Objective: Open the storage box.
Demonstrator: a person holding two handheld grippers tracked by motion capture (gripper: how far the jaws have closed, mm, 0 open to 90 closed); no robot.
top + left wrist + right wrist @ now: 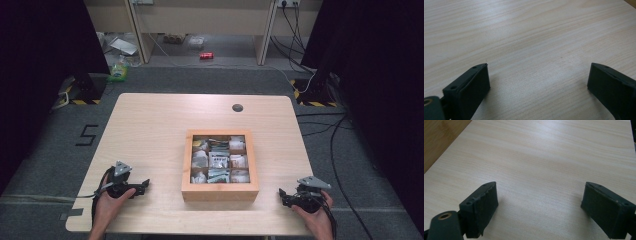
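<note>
A square wooden box with nine compartments sits on the light wooden table, holding small white and grey packets. My left gripper rests near the front left edge, pointing right toward the box, a hand's width away from it. In the left gripper view its jaws stand wide apart over bare wood, left gripper open and empty. My right gripper lies near the front right edge, pointing left at the box. Its jaws too are spread with nothing between them, right gripper; the box wall shows at top left.
A round dark grommet is set in the table near its far edge. Beyond the table lie cables, a red can and a green bottle on the grey floor. Bare wood surrounds the box on all sides.
</note>
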